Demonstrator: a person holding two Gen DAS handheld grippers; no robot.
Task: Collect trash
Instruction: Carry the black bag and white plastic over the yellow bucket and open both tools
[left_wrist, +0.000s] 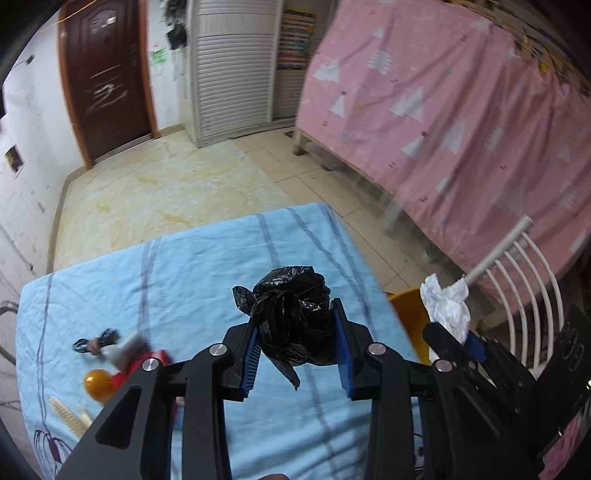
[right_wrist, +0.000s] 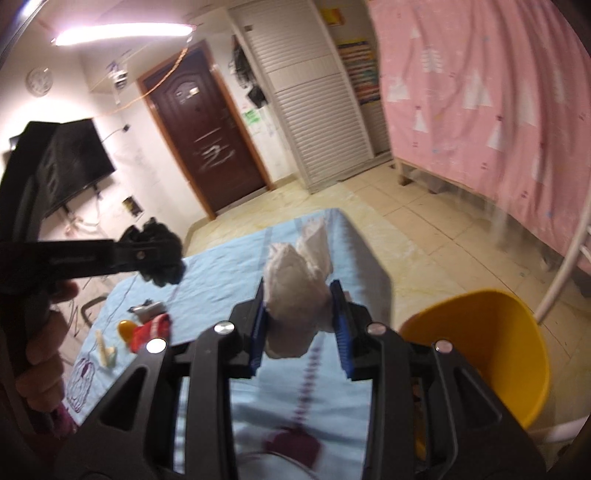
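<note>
Here both pieces of trash are already lifted clear of the worktop (left_wrist: 177, 266), which is covered by a light blue striped cloth. A crumpled black plastic bag (left_wrist: 293, 314) is clamped between the jaws of the left gripper (left_wrist: 295, 354), and a wad of white tissue paper (right_wrist: 299, 295) is pinched between the jaws of the right gripper (right_wrist: 300, 332). The carrying step appears to be in hand; dropping into the yellow bin (right_wrist: 491, 350) is judged to come next. The bin is seen just beyond the worktop's right edge, nearest the right gripper, so the tissue would likely be released first, with the jaws brought over the open mouth before being parted. To the bin's far side a white metal rack (left_wrist: 524, 273) stands close, and little room is left there. A comb (left_wrist: 68, 415), a red item (right_wrist: 151, 330) and an orange object (left_wrist: 96, 384) lie at the worktop's left, well apart from the path.
</note>
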